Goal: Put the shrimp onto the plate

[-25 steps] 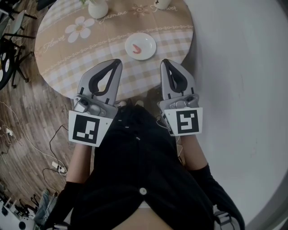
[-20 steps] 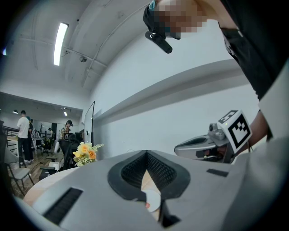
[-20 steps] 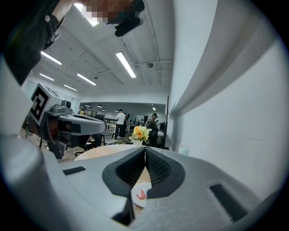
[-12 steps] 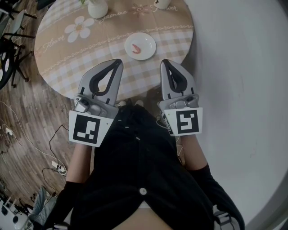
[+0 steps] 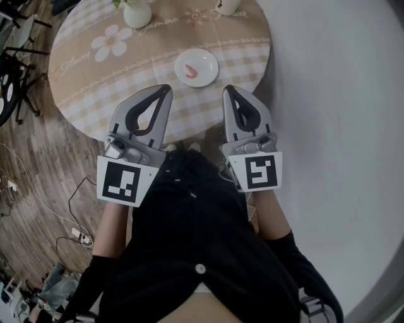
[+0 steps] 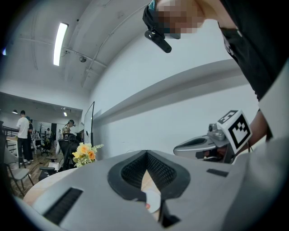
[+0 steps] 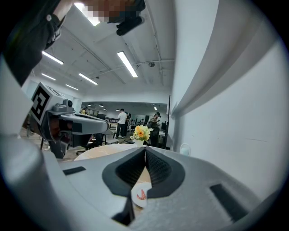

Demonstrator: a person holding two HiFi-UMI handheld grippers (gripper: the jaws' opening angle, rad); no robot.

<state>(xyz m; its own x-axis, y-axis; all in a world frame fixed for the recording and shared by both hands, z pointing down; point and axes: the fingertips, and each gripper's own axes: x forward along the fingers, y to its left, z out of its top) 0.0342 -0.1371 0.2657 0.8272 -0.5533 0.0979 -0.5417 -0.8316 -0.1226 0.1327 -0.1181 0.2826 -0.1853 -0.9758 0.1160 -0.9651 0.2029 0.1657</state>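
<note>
A white plate sits on the round checked table, and the pink shrimp lies on it. Both grippers hover near the table's front edge, short of the plate. My left gripper is shut and holds nothing; my right gripper is shut and holds nothing too. In the left gripper view the jaws meet, and the plate with the shrimp shows below them. In the right gripper view, under my shut gripper, I see the plate and shrimp.
A white vase with flowers stands at the table's far left, and another white object at the far edge. Wooden floor with cables and chair legs lies left. A pale wall is on the right.
The right gripper has edged slightly to the left. The left gripper, the plate and the shrimp are as before.
</note>
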